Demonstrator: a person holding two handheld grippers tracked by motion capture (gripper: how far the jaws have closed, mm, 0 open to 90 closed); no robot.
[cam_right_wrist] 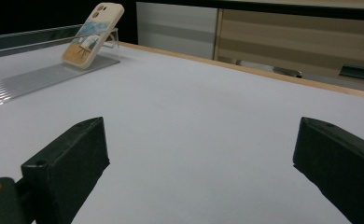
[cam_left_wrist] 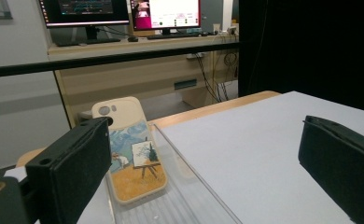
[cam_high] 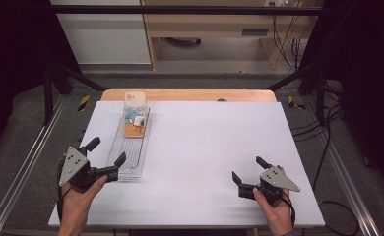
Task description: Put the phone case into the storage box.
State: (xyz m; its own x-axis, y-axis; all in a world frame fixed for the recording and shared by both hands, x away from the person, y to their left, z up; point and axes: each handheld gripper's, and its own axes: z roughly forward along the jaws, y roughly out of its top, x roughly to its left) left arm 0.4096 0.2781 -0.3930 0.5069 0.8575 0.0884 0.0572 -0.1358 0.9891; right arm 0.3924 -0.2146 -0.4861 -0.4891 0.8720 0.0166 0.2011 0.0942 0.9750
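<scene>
**Handling notes: phone case in the clear tray**

Position. The phone case sits in the upper left of the high view, propped at a tilt against the far end of the clear tray. Its lower edge rests on the tray's ribbed floor; its camera end rises past the far wall. In my left gripper view it lies left of centre, partly behind my left jaw.

Gripper state. My left gripper has its jaws spread wide, holding nothing, near the tray's close end. My right gripper is likewise spread and empty, well apart over the bare white table at lower right.

Handling judgement. I expect the case to be light, thin and somewhat flexible, with a smooth, possibly slippery printed back. The tray looks rigid and light, so it may slide. I would grip across the case's two long edges, near the raised upper end.

Markings. The back carries a painted scene with an easel; I can read no brand or writing.
</scene>
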